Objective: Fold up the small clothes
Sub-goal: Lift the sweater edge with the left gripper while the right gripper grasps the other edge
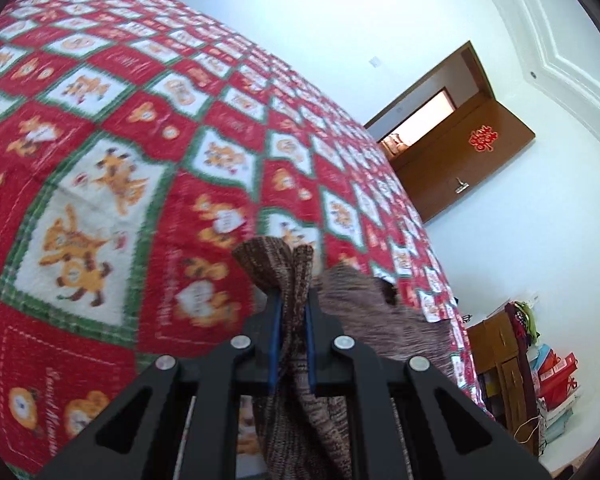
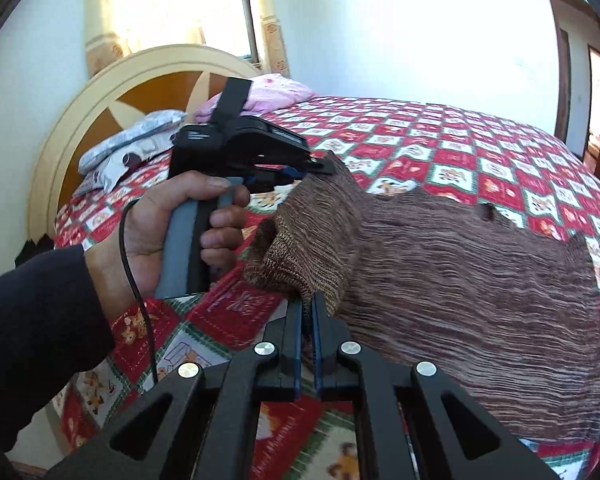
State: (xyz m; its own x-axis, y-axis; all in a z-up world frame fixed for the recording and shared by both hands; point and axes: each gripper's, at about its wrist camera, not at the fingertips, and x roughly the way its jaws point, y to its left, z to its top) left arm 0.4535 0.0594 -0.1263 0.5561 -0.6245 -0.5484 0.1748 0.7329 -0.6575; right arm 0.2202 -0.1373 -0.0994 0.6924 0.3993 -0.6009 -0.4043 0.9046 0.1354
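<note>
On the red patterned bedspread [image 2: 460, 152], left gripper [image 1: 291, 300] and right gripper [image 2: 308, 304] each pinch the brown knit garment [image 2: 480, 280].

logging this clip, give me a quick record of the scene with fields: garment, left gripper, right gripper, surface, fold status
garment: brown knit garment, partly lifted
left gripper: left gripper, jaws shut on a bunched part of the knit
right gripper: right gripper, jaws shut on a ribbed edge
surface: red patterned bedspread on a bed
fold status: not yet folded flat
background: pink pillow, brown door
</note>
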